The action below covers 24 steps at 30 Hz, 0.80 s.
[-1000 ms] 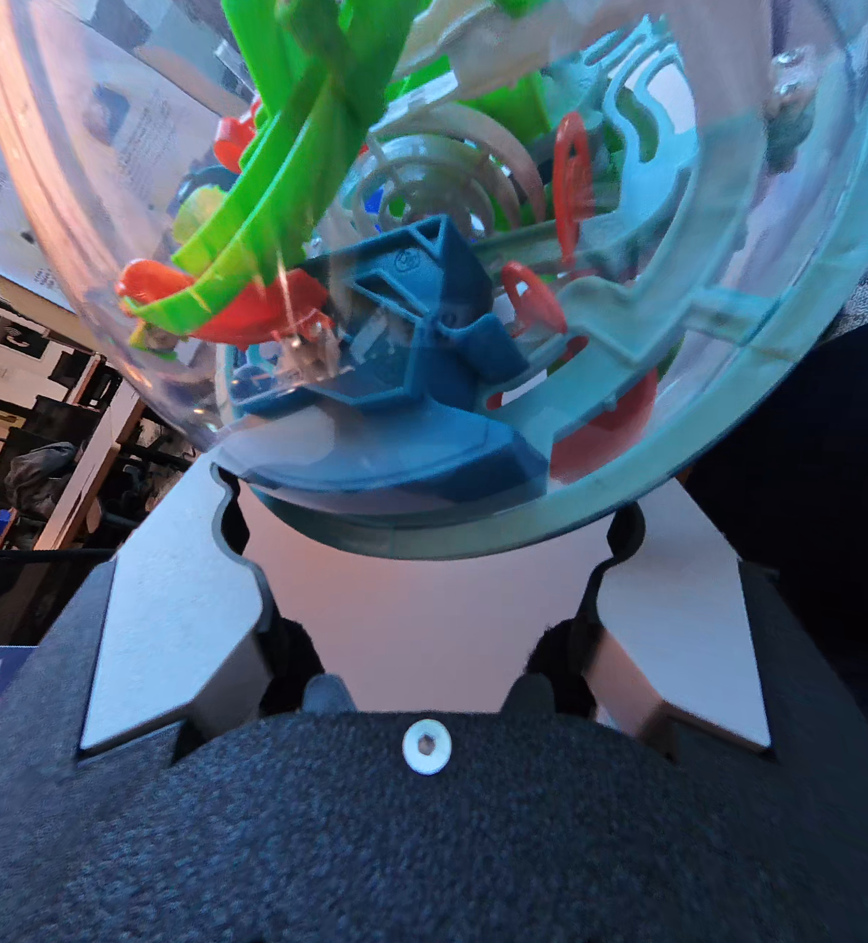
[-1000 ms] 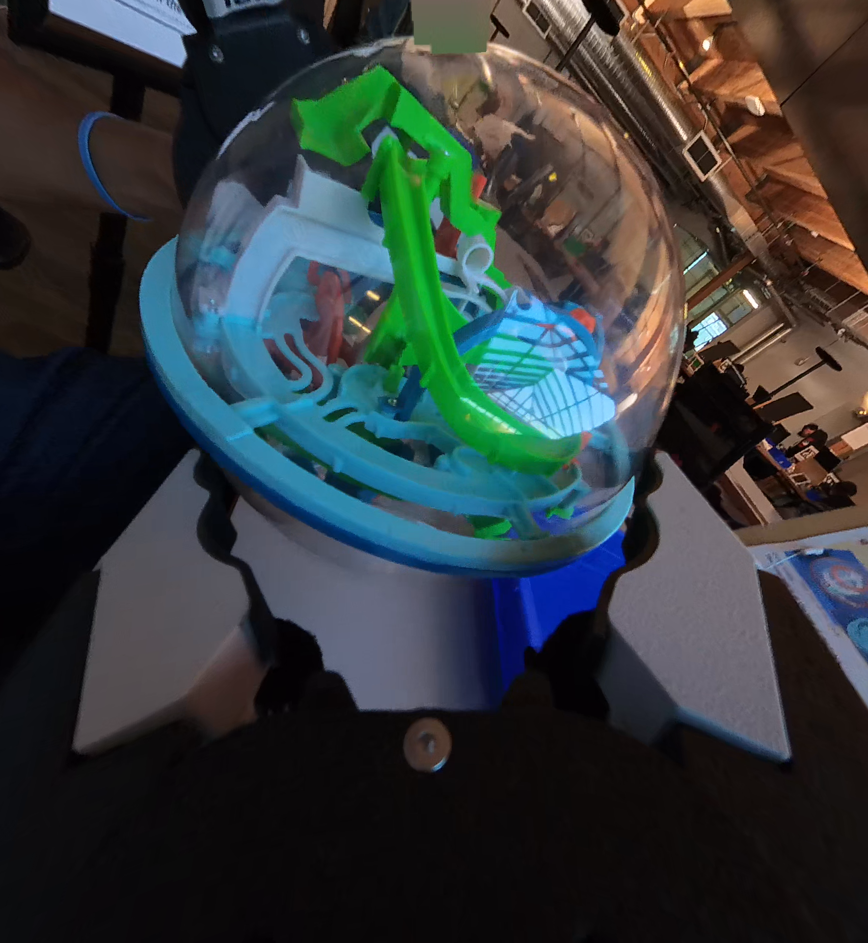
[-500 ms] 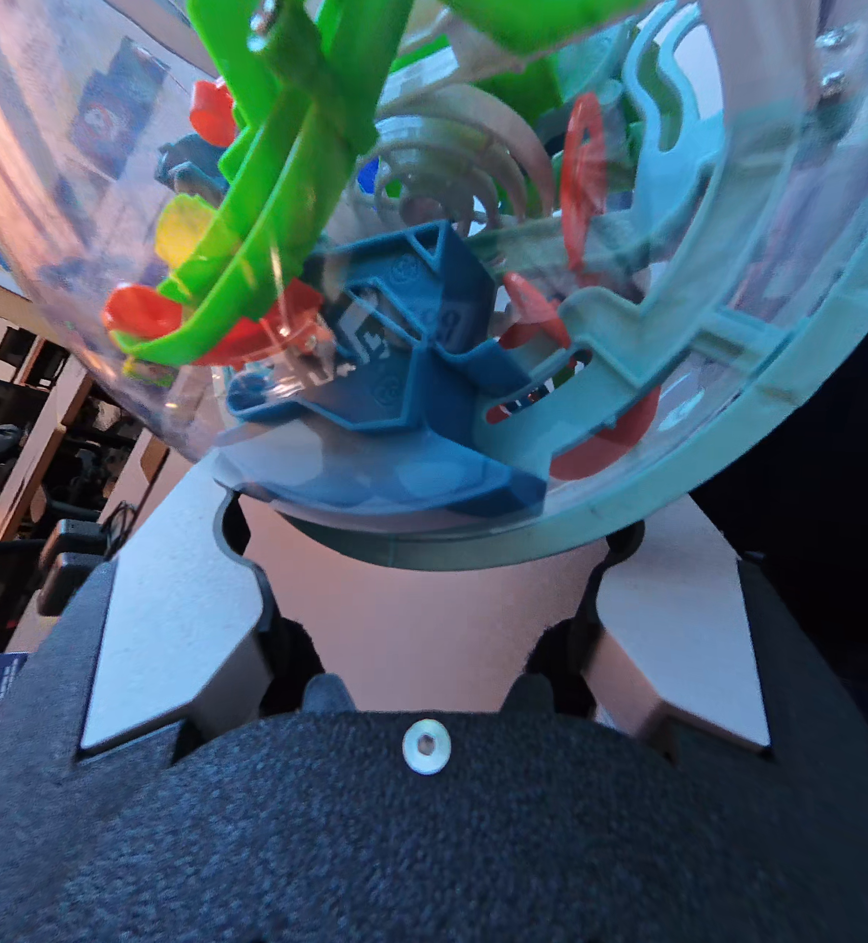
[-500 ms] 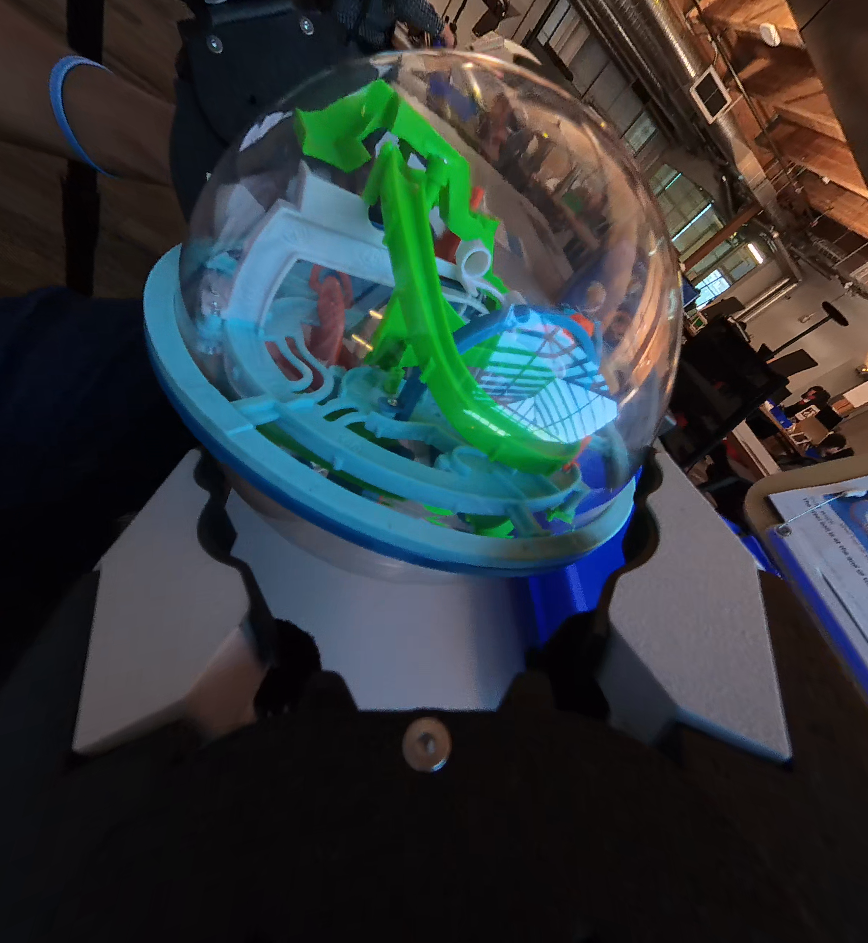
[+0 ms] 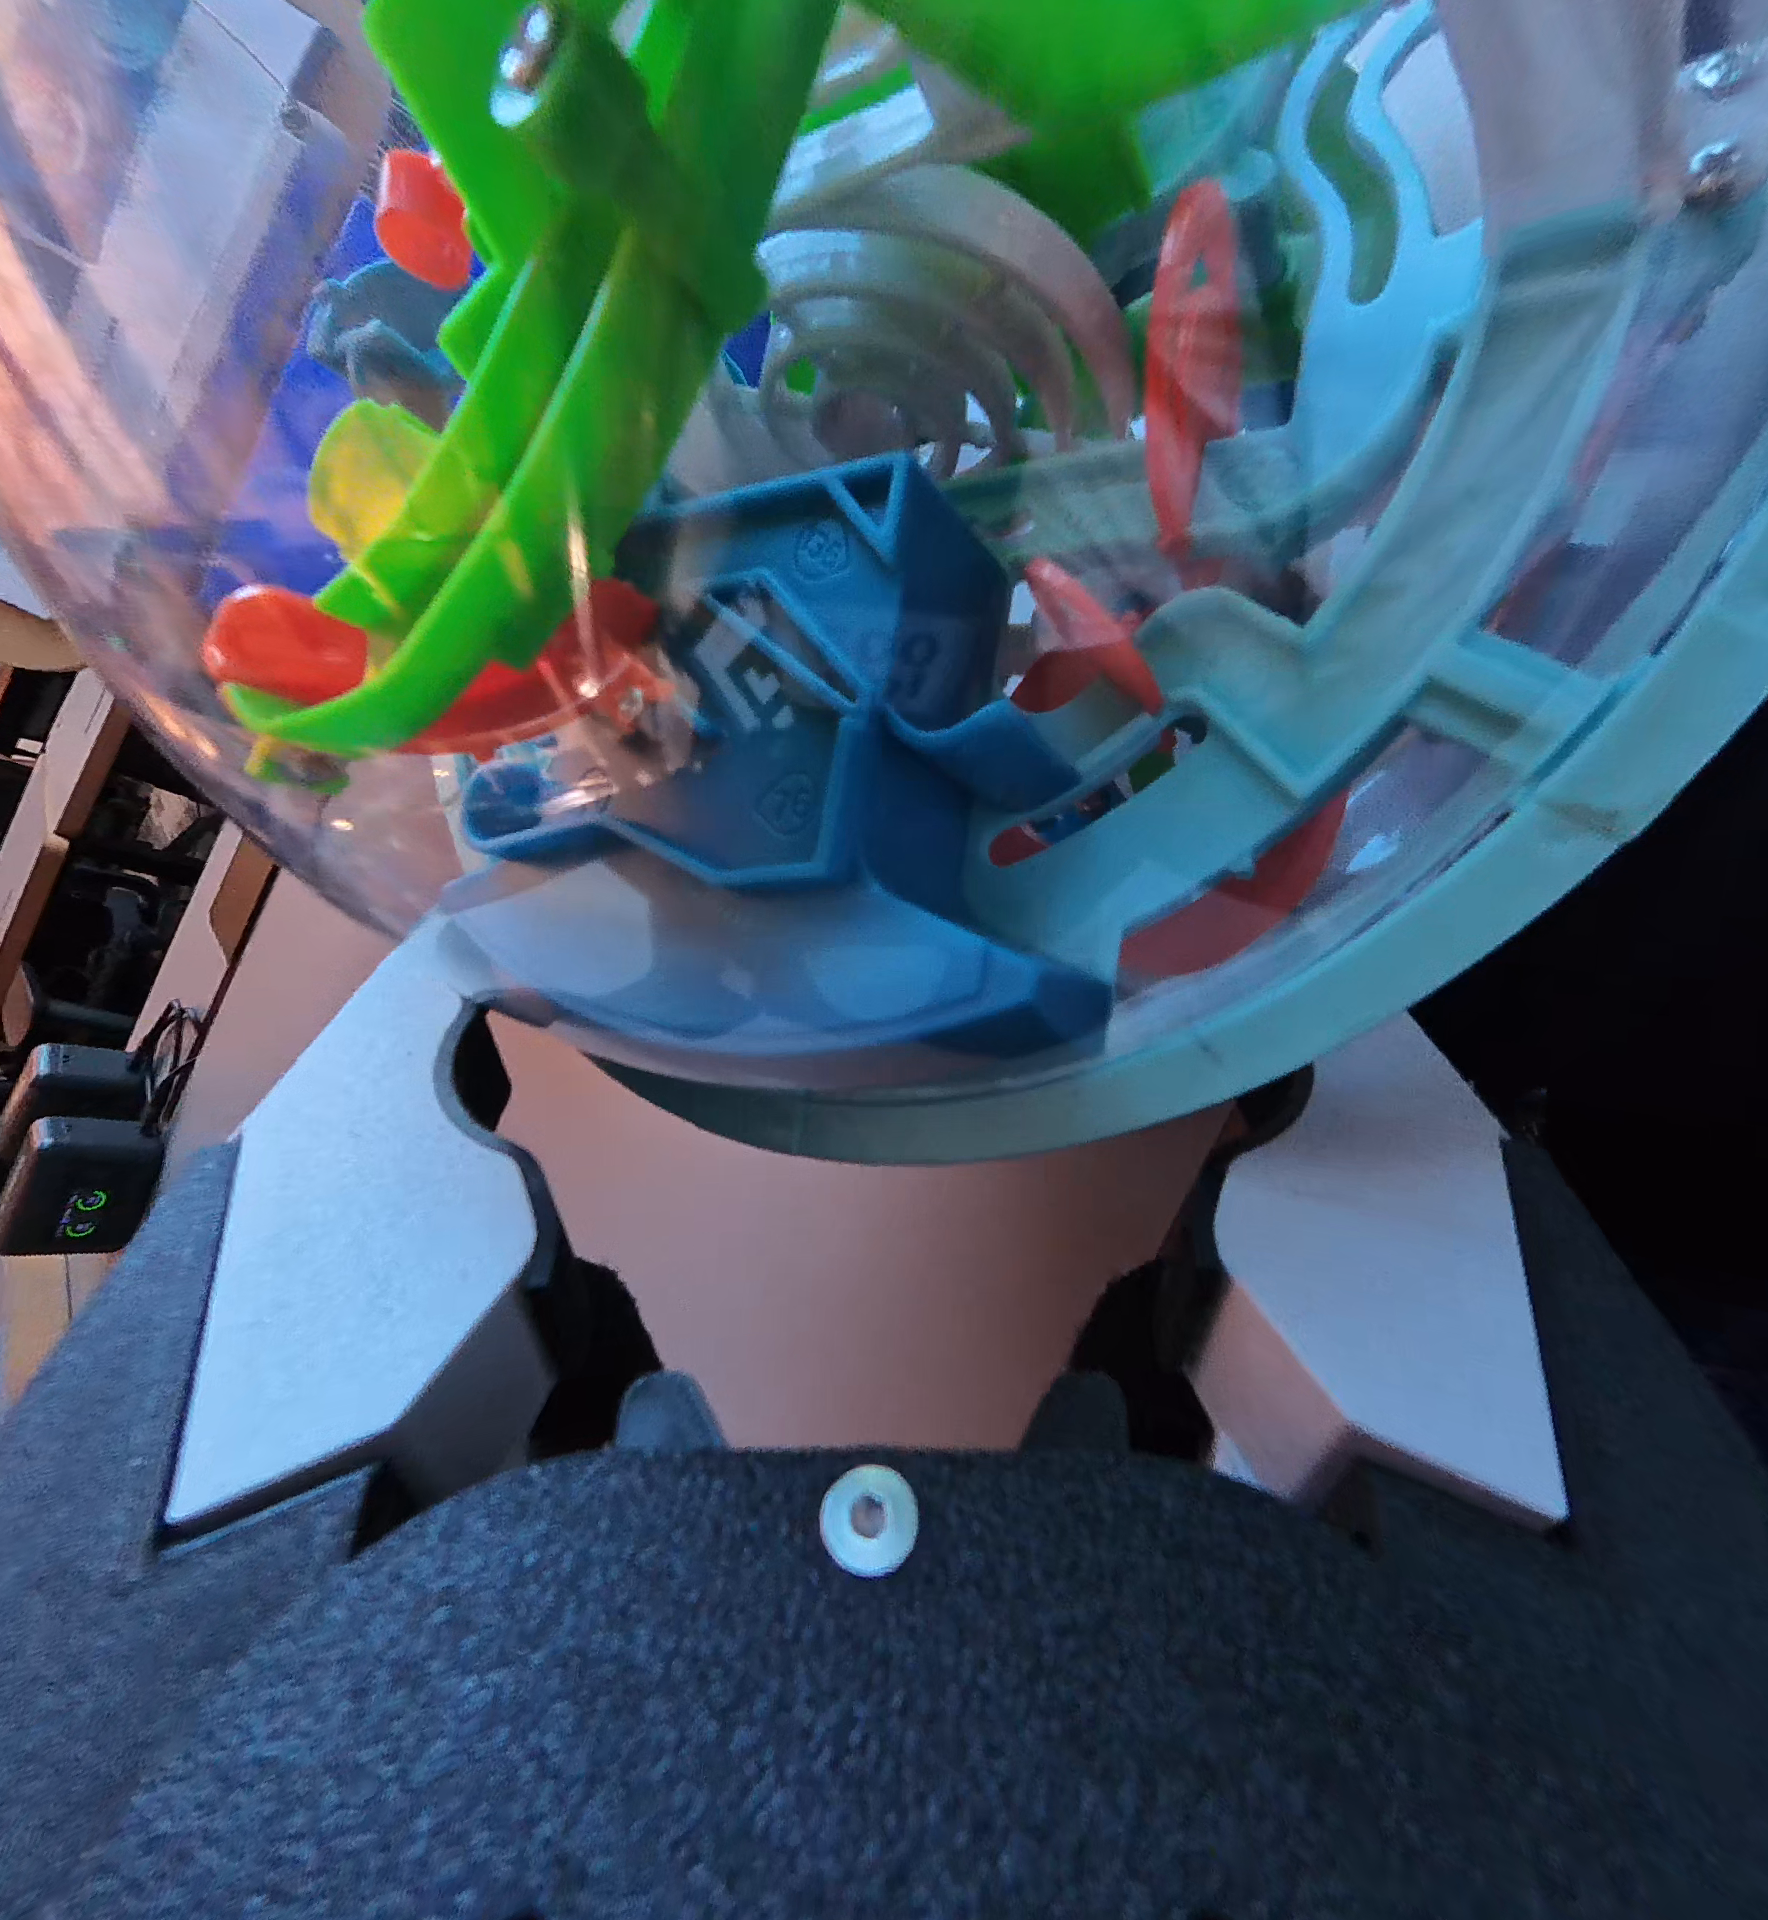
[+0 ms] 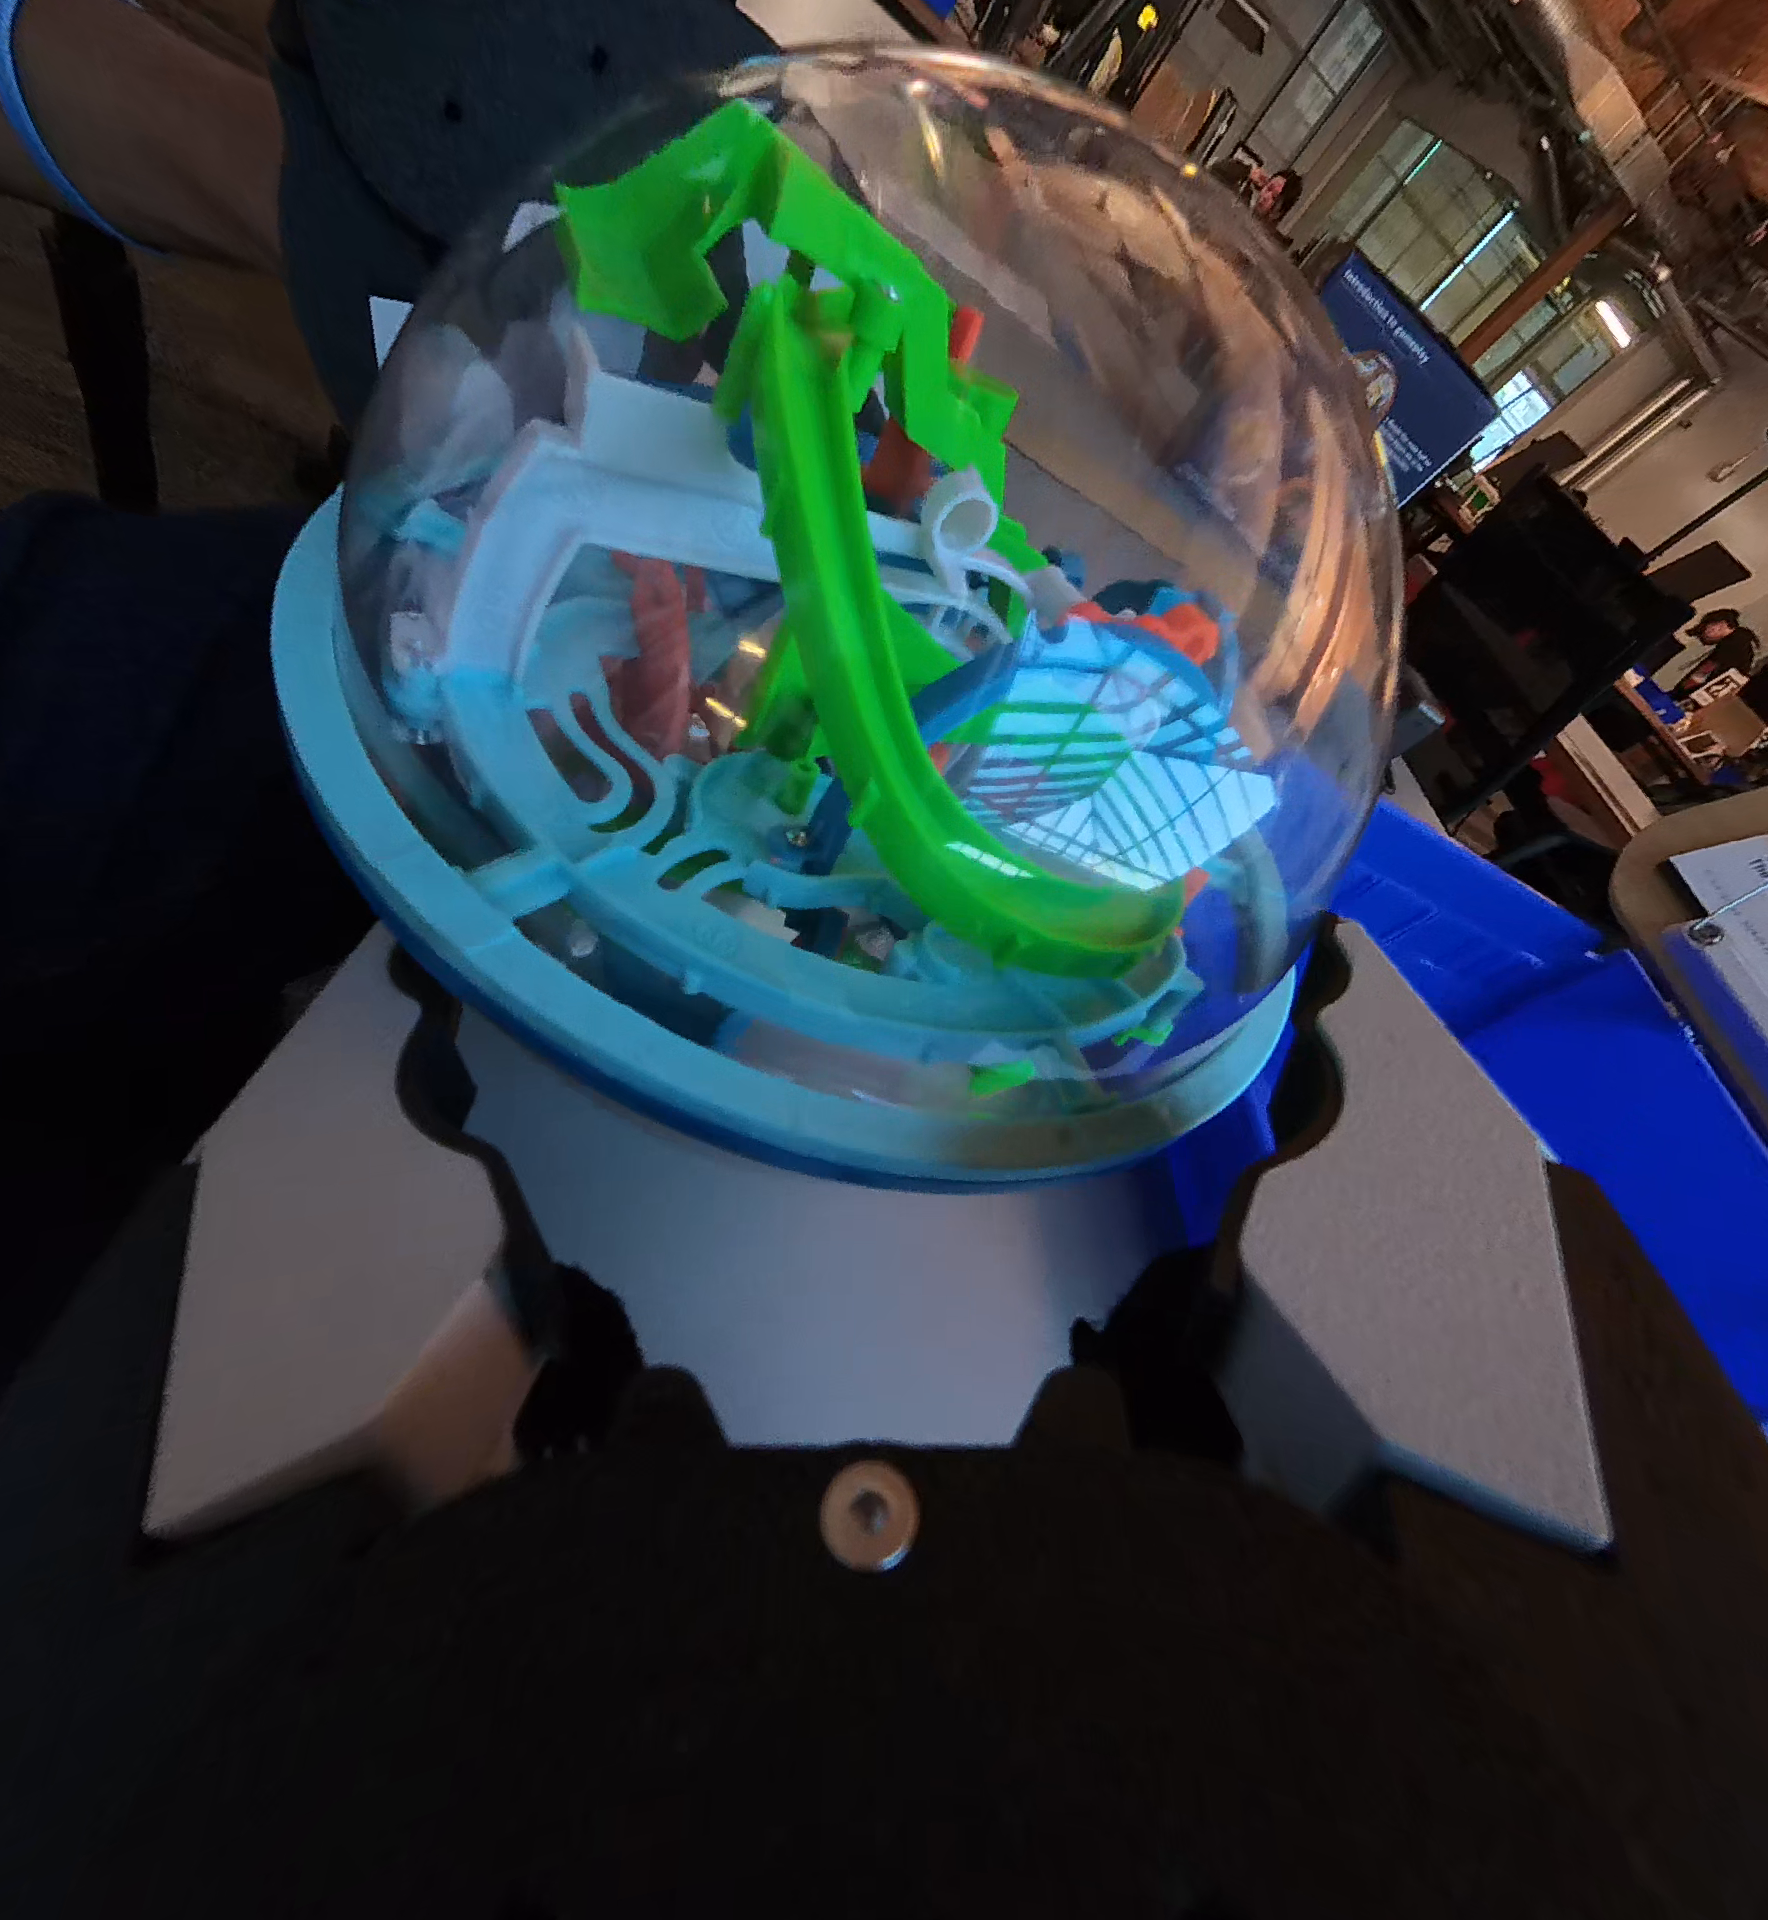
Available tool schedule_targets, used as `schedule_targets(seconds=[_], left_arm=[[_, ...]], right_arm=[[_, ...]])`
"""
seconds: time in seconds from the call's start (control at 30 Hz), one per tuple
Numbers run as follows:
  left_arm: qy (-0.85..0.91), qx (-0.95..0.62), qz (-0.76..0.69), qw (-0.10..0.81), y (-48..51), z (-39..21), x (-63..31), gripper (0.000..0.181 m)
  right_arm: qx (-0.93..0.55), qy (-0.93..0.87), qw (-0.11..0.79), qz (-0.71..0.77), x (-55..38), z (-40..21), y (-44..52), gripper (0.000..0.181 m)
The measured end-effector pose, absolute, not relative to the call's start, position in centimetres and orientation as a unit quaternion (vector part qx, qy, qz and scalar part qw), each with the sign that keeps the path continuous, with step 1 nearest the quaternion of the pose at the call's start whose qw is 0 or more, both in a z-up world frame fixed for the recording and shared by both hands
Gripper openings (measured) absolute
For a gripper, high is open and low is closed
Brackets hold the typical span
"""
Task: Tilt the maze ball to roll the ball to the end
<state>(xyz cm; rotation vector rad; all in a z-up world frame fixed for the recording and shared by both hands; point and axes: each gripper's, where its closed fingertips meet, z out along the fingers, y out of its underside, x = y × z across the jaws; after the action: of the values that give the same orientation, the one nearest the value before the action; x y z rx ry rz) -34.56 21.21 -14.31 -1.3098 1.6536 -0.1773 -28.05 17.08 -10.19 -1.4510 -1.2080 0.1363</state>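
Note:
The maze ball point(image 5: 859, 623) is a clear sphere with green, blue, red and pale tracks inside and a light blue rim. It fills the left wrist view and sits mid-frame in the right wrist view point(image 6: 859, 644). My left gripper point(image 5: 875, 1081) is shut on it, with its grey fingers point(image 5: 360, 1247) against the rim from below. My right gripper point(image 6: 864, 1039) is shut on the opposite side at the rim. The ball is held in the air, tilted. I cannot pick out the small rolling ball among the tracks.
A blue bin point(image 6: 1482, 1039) and a board with a printed sheet point(image 6: 1753, 935) lie at the right. A person's arm with a blue wristband point(image 6: 28, 125) and dark clothing point(image 6: 80, 831) are at the left. Black chargers point(image 5: 69, 1174) sit low left.
Both grippers have tilted the maze ball together. In the right view the blue bin and board have swung into sight. In the left view the green track has shifted upward.

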Motion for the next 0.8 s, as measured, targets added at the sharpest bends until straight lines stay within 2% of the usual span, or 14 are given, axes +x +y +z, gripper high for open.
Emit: schedule_targets(seconds=[0.03, 0.8], left_arm=[[0.681, -0.540, -0.074, 0.489, 21.21, -14.44, -34.52, 0.142], [0.683, -0.534, -0.086, 0.490, 21.09, -14.70, -34.28, 0.139]], right_arm=[[-0.624, -0.516, 0.584, 0.060, -28.00, -10.31, 17.06, 0.154], [-0.636, -0.495, 0.580, 0.118, -27.71, -10.17, 16.43, 0.153]])
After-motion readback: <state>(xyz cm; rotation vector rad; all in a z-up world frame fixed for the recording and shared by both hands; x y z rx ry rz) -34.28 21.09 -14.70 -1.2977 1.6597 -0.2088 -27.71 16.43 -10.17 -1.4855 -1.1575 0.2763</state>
